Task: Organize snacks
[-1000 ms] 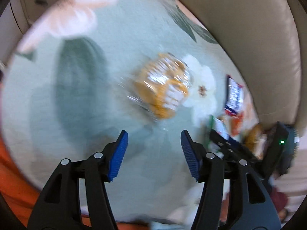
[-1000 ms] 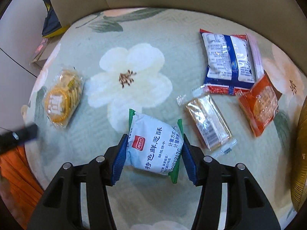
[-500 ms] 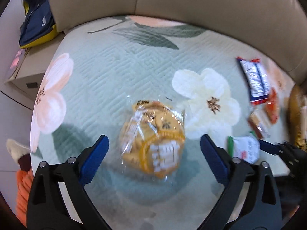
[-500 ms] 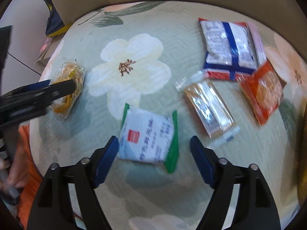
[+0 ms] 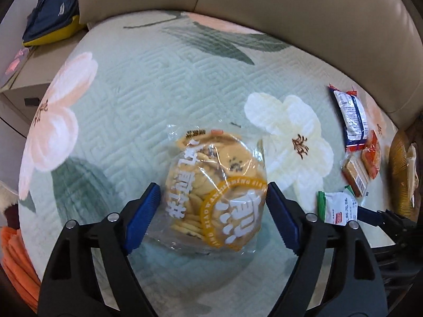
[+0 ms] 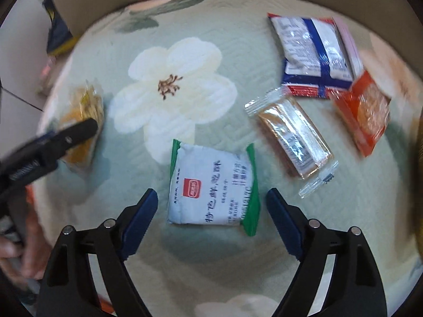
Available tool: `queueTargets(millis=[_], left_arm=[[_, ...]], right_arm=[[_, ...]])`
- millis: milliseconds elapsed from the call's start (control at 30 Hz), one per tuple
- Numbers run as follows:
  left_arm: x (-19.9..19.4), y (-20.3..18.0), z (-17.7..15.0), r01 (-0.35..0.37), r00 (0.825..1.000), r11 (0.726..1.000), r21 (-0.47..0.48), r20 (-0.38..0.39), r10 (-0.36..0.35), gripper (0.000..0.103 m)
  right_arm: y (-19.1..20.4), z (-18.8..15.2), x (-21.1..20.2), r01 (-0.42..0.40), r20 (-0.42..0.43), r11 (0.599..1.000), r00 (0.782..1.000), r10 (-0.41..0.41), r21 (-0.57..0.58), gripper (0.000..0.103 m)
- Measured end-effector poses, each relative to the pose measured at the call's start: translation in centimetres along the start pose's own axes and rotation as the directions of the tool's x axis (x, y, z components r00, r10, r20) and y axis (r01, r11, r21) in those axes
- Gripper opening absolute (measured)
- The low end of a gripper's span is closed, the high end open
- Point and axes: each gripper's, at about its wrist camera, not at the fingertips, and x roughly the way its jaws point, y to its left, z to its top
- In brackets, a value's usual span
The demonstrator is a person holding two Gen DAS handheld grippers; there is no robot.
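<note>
Left wrist view shows your left hand-held gripper (image 5: 211,211) spread wide around a round, clear crinkly bag of yellow biscuits (image 5: 215,192); its blue ribbed pads (image 5: 141,215) sit at either side, close against the plastic, and whether they press it you cannot tell. The bag lies on a pale green quilted sofa cover (image 5: 158,79) with a stitched key pattern and big printed flowers. Its sealed top points toward 12 o'clock, its printed band toward 6. At 3 o'clock, well apart, lie the other snacks, beside a woven golden basket (image 5: 400,174) at the frame's edge. Beige smooth sofa cushions (image 5: 290,13) curve behind at 12.

Right wrist view has your right hand-held gripper (image 6: 211,208) also spread, its pads flanking a flat, squarish white pastry packet with green ends (image 6: 212,185) without touching it; the packet's long axis runs roughly 9 to 3 o'clock, green seals left and right. At 2 o'clock lies a clear-wrapped brown bar (image 6: 293,137), long axis running 11 to 5. Beyond it sits a glossy white-and-blue packet (image 6: 314,55), and just beside that, an orange foil packet (image 6: 366,111). At 9 o'clock the left tool overlaps the biscuit bag, with a hand (image 6: 23,248) gripping it below.
</note>
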Motion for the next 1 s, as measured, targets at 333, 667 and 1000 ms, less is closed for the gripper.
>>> queueTargets(millis=[333,667,1000], left_arm=[[-0.3,-2.0,-1.0,-0.095,0.995,0.988,0.124,0.041,0.090,0.062],[-6.3,-6.1,0.3,0.024,0.990,0.980,0.195,0.132,-0.051,0.060],[-12.7,-20.6,2.2,0.192,0.953,0.908,0.373,0.150,-0.263,0.060]], right_arm=[[3.7,-0.8,-0.2,0.064,0.033,0.991,0.998,-0.061,-0.120,0.054],[-3.6,-0.6,-5.4,-0.114,0.079,0.983,0.991,0.104,0.141,0.054],[-17.4,-3.3,-16.9,-0.133,0.325,0.910,0.946,-0.002,0.392,0.054]])
